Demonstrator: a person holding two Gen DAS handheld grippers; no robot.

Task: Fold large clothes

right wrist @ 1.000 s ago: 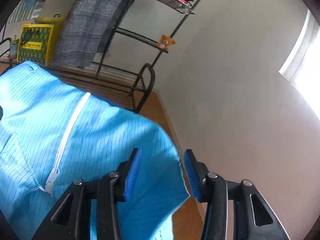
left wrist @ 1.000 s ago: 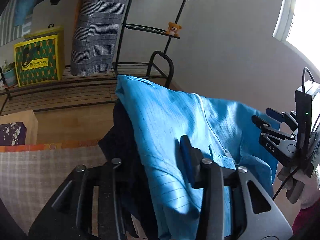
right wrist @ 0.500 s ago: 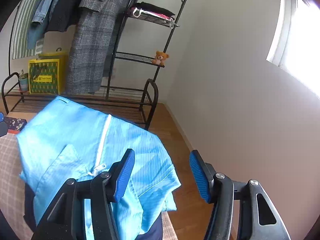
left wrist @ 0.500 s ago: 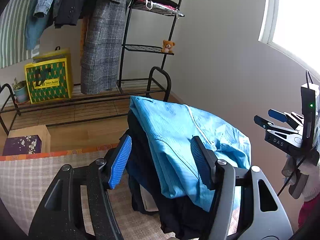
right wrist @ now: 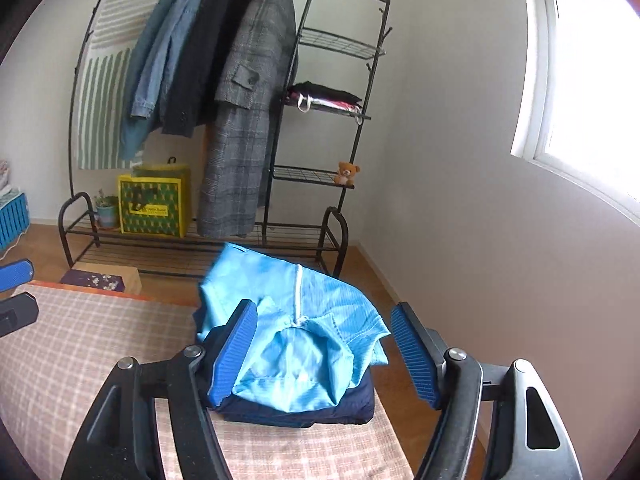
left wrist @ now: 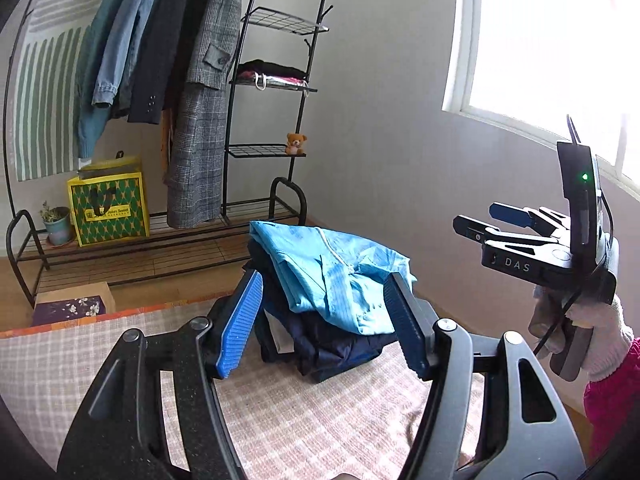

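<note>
The folded light-blue zip garment (right wrist: 292, 336) lies stacked on dark navy clothing (right wrist: 304, 410) — placement is judged done; both the left gripper (left wrist: 324, 320) and right gripper (right wrist: 324, 352) are held wide, empty — another garment is needed.

Against the far wall, a black metal clothes rack (right wrist: 320, 120) hung with a grey checked coat (right wrist: 244, 120), a dark jacket (right wrist: 200, 60) and denim shirts (right wrist: 160, 52). On its side shelf, a small teddy bear (right wrist: 346, 173). Below, a yellow-green shopping bag (right wrist: 154, 206) beside a potted plant (right wrist: 106, 210). At right, a bright window (right wrist: 592, 80).
</note>
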